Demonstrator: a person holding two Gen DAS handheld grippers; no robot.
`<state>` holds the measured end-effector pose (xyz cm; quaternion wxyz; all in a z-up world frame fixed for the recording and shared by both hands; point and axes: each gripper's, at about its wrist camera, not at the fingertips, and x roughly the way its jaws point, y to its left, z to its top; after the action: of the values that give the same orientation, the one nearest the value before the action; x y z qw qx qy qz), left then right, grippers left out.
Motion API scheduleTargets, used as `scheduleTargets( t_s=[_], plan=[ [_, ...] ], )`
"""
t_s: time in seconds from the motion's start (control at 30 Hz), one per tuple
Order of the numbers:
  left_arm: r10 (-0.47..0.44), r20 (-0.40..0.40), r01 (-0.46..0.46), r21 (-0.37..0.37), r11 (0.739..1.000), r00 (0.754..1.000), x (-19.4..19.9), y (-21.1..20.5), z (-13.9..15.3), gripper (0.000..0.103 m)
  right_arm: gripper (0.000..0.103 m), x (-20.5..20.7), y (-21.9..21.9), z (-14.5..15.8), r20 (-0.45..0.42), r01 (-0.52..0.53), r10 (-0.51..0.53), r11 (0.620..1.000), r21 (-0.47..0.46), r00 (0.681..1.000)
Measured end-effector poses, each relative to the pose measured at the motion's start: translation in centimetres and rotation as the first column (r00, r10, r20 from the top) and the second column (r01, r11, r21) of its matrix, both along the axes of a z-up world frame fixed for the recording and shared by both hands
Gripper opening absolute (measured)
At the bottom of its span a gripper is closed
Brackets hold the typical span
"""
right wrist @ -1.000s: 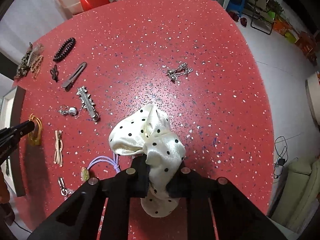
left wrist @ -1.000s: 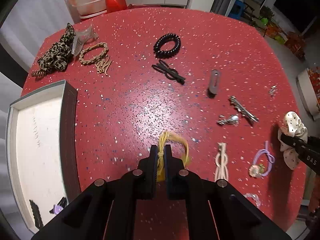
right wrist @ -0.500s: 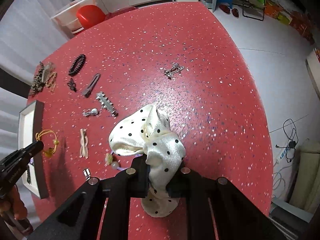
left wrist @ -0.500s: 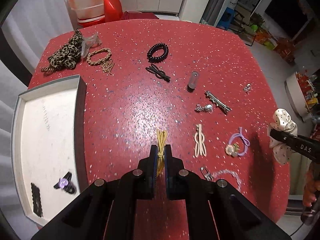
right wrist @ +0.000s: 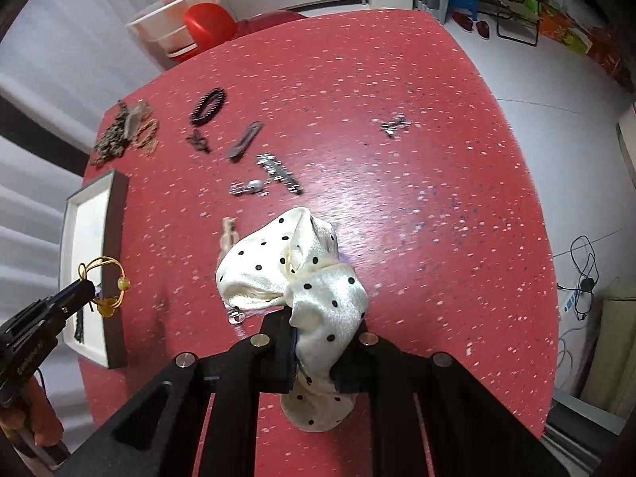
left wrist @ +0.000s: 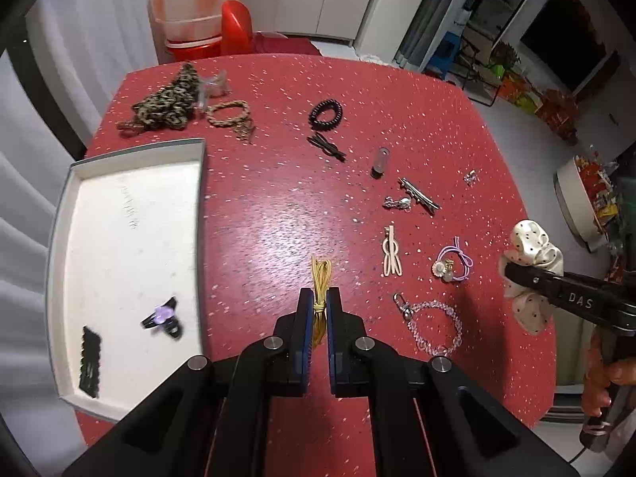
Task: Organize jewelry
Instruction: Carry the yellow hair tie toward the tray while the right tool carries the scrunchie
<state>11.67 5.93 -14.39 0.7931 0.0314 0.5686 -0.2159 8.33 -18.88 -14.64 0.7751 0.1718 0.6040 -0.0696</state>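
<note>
Your left gripper [left wrist: 317,310] is clamped tight on the yellow tie [left wrist: 320,278], held in the air above the table [left wrist: 278,206], just right of the tray [left wrist: 131,238]. Your right gripper [right wrist: 318,342] is pinched closed on the dotted scrunchie [right wrist: 294,270], also lifted off the table, well right of the tray. A purple clip [left wrist: 162,318] lies in the tray.

A thin yellow elastic hair tie [left wrist: 320,278] hangs pinched above the speckled red table's near middle. A cream satin polka-dot scrunchie [right wrist: 302,278] hangs bunched, clamped, over the table's right edge.
</note>
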Motion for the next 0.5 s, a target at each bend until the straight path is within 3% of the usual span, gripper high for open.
scheduleTargets(
  t_s=[0.5],
  plan=[
    [0.157,0.058,-0.157,-0.013,0.988,0.986,0.7,10.3,3.1,0.008,0.014,4.2,10.9,2.0,0.051,-0.175,0.173,0.984,0.032,0.984]
  ],
)
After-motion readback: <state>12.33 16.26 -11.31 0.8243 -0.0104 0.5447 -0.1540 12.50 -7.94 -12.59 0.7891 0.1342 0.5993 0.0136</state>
